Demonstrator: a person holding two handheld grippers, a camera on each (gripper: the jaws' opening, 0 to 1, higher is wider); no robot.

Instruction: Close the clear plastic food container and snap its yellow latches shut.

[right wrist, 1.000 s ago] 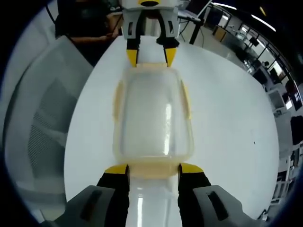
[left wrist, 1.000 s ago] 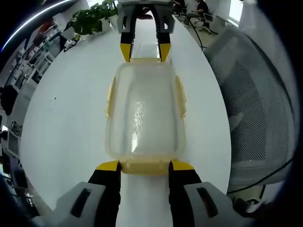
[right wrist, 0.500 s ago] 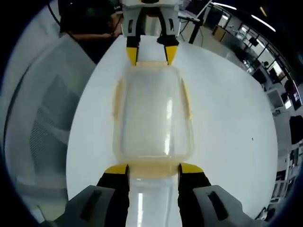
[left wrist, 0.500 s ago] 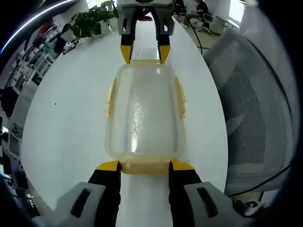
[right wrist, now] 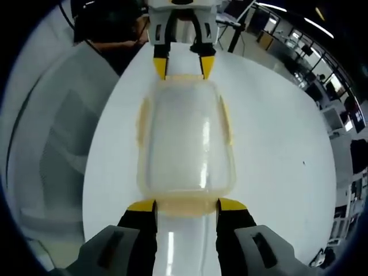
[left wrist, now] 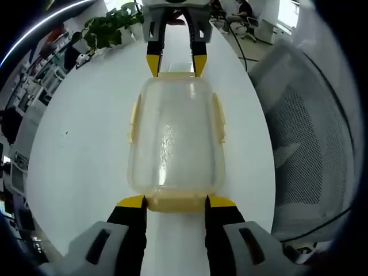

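Note:
The clear plastic container (left wrist: 175, 132) lies lengthwise on the white table (left wrist: 75, 144) with its lid on. Yellow latches run along its long sides (left wrist: 134, 118) and its two ends. My left gripper (left wrist: 175, 201) is open at the near end, its yellow tips on either side of the end latch (left wrist: 175, 208). At the far end my right gripper (left wrist: 175, 64) is open in the same way. The right gripper view has the mirror picture: the container (right wrist: 187, 135), my right gripper (right wrist: 187, 204) near, my left gripper (right wrist: 184, 66) far.
A grey mesh chair (left wrist: 310, 132) stands close to the table's edge beside the container, seen also as the chair (right wrist: 46, 149). A potted plant (left wrist: 112, 23) sits at the table's far end. A person in dark clothes (right wrist: 109, 29) is behind the left gripper.
Both grippers and the container keep their places. Only the chair and background shift slightly in both views.

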